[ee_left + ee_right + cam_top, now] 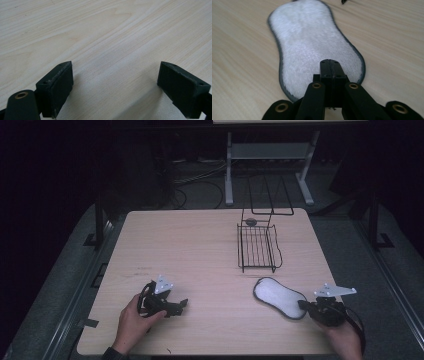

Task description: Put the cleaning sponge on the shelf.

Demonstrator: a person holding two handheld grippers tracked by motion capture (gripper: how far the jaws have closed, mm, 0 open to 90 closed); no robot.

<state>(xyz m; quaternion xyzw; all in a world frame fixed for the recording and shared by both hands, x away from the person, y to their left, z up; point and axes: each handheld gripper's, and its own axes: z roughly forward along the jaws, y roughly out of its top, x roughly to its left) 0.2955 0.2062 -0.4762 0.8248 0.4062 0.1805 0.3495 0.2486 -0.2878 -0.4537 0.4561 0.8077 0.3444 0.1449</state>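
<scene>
- White fleece pad (279, 296), peanut-shaped with a grey bound edge, lies flat on the table (200, 250) at the near right, long axis running from near-right to far-left.
- In the right gripper view the pad (309, 42) stretches away from the jaws; pile looks even, edge binding intact as far as it shows.
- Right gripper (306, 305) sits at the pad's near-right end, jaws closed pad-to-pad. In its own view the right gripper (332, 65) tips sit over the pad's near end; can't tell whether any fabric is pinched between them.
- Right hand (345, 337) holds that gripper from the bottom right corner, cable looping beside it.
- Left gripper (181, 304) is well apart from the pad, near left of the table, held by the left hand (135, 320). Jaws wide open in its own view, left gripper (115, 82) with nothing but bare wood grain between them.
- Black wire rack (258, 246) stands beyond the pad toward the far right of the table, upright wire frame at its back.
- A small dark round thing (251, 221) sits at the rack's far end; too small to identify.
</scene>
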